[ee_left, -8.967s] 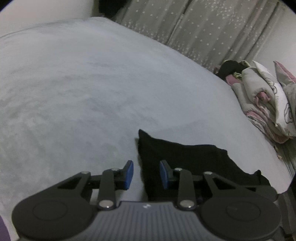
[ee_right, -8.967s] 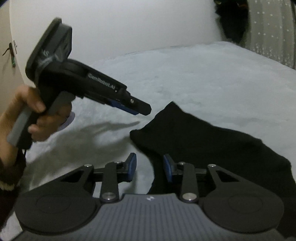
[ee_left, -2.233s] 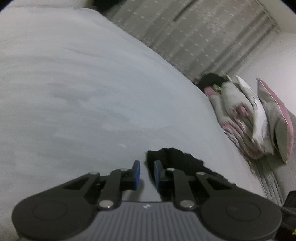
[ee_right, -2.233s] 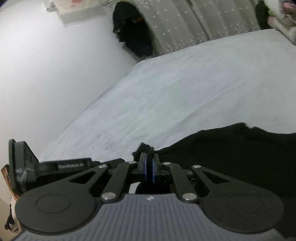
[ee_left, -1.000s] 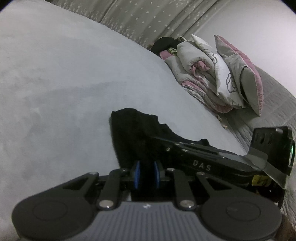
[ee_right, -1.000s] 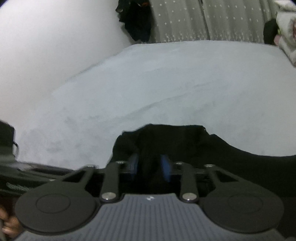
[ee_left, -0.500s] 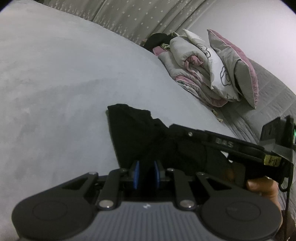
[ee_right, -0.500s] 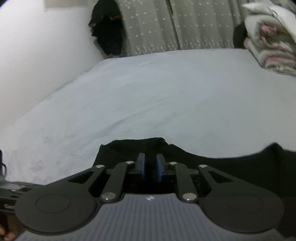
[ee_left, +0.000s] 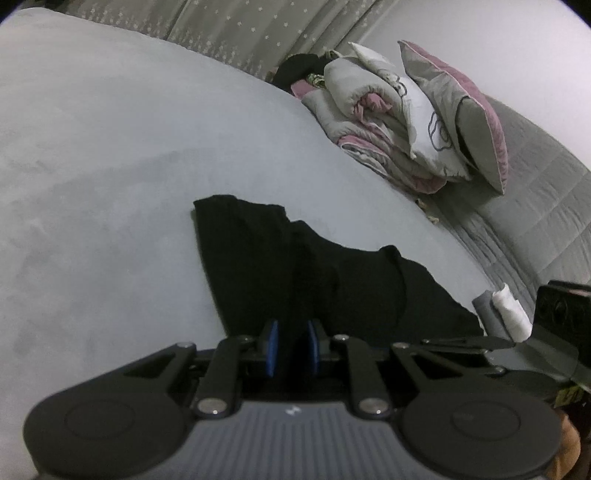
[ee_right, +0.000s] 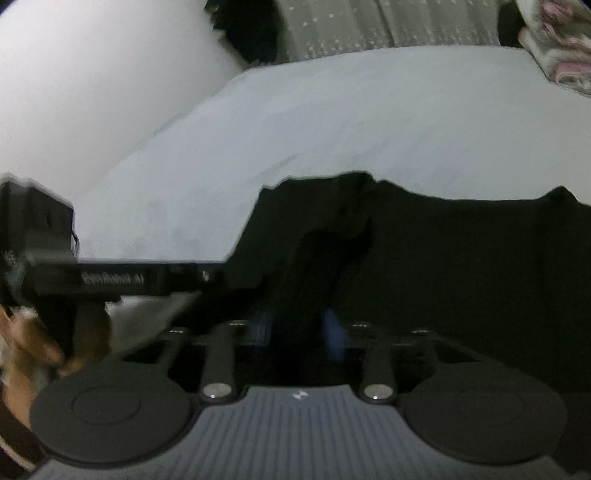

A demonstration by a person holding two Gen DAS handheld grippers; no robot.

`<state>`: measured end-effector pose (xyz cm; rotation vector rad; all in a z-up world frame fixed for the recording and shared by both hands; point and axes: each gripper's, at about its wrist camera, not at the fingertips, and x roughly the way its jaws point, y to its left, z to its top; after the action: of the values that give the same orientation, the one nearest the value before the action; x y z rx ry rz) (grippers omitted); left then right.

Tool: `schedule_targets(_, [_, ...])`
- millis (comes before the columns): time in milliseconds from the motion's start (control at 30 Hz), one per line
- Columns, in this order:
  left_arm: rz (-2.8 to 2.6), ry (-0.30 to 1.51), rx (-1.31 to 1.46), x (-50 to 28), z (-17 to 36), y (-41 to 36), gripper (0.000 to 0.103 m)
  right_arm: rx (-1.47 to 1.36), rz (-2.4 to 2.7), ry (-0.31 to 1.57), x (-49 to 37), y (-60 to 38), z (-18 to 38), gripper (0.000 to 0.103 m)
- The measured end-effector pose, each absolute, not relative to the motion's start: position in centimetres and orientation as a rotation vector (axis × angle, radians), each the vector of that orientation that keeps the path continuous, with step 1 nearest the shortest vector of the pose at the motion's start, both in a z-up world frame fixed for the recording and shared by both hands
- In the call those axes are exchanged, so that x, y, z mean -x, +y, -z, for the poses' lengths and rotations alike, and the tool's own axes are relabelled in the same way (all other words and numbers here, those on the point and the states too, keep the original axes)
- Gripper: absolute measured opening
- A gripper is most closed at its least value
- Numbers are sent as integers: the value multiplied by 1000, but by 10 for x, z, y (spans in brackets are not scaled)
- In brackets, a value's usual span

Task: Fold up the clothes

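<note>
Since the earliest frames both grippers have come off the bare bed down onto the black garment (ee_left: pixel 332 280), now bunched into a narrower heap on the grey bedspread (ee_left: pixel 110 166); left gripper (ee_left: pixel 291 350) is clamped on a fold of it; right gripper (ee_right: pixel 299 332) looks blurred, jaws closing with black cloth between them. Judgement: the fold goes well if both keep the edge taut, carry it level and lay it square before letting go; slack would wrinkle it. Bed is soft, plush; piled quilt and pillows (ee_left: pixel 406 122) well apart at the head; dotted curtain (ee_left: pixel 240 33) behind; small rolled grey-white item (ee_left: pixel 506 310) just beside the garment.
</note>
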<state>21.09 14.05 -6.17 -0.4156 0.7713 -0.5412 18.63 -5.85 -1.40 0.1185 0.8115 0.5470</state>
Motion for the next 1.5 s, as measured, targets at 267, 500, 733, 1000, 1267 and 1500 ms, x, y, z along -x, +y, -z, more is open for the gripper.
schedule_targets(267, [563, 784, 395, -209, 60, 140, 17, 5, -522, 860, -176, -53, -10, 16])
schedule_targets(500, [590, 775, 388, -205, 56, 139, 17, -51, -504, 818, -189, -71, -14, 48])
schedule_targets(733, [497, 678, 437, -206, 55, 148, 17, -83, -457, 695, -237, -80, -12, 44])
schedule_targets(1000, [394, 642, 494, -219, 71, 148, 17, -88, -500, 696, -259, -71, 14, 14])
schedule_targets(1267, [356, 639, 422, -220, 69, 139, 17, -106, -388, 596, -248, -91, 8, 5])
schedule_targets(1500, [361, 625, 451, -217, 67, 144, 17, -124, -363, 625, -239, -98, -1, 21])
